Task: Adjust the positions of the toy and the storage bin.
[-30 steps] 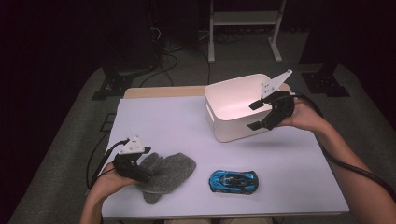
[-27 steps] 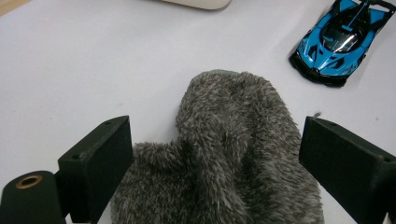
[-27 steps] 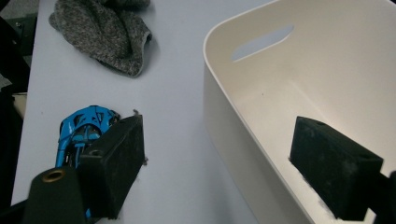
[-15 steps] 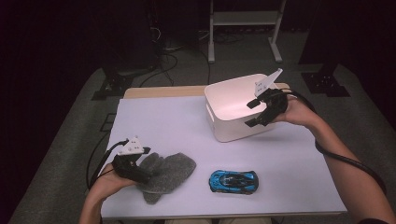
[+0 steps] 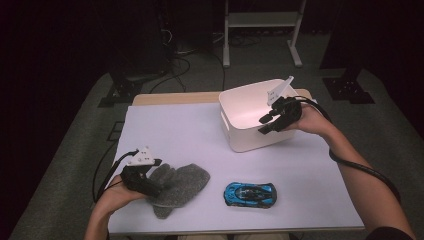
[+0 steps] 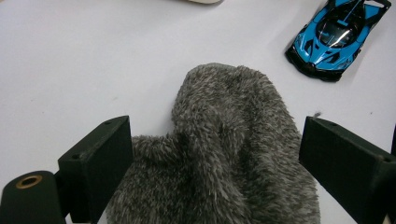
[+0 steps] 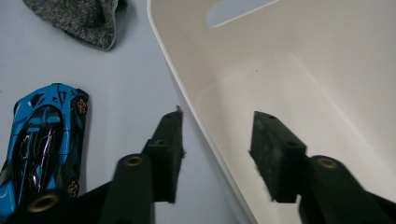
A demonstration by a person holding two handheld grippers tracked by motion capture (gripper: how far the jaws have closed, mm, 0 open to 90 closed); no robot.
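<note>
A grey fuzzy mitten (image 5: 182,182) lies at the table's front left. My left gripper (image 5: 152,187) rests at its near end, open, with the mitten (image 6: 233,154) bunched between the wide jaws (image 6: 215,123). A cream plastic bin (image 5: 250,140) stands at the back right. My right gripper (image 5: 263,125) hangs over its right rim. In the right gripper view the bin's wall (image 7: 303,70) runs between the jaws (image 7: 218,116), which have just been closing; a gap shows on each side of the wall. A blue toy car (image 5: 249,193) sits in front of the bin.
The white table top (image 5: 170,130) is bare at the back left and middle. The car (image 6: 337,35) lies just beyond the mitten, to its right. Cables trail from both grippers. A metal stand (image 5: 260,20) and dark floor lie beyond the table.
My right gripper has moved left and a little down onto the bin's rim, and its jaws have narrowed around the wall. The left gripper and the mitten have stayed put.
</note>
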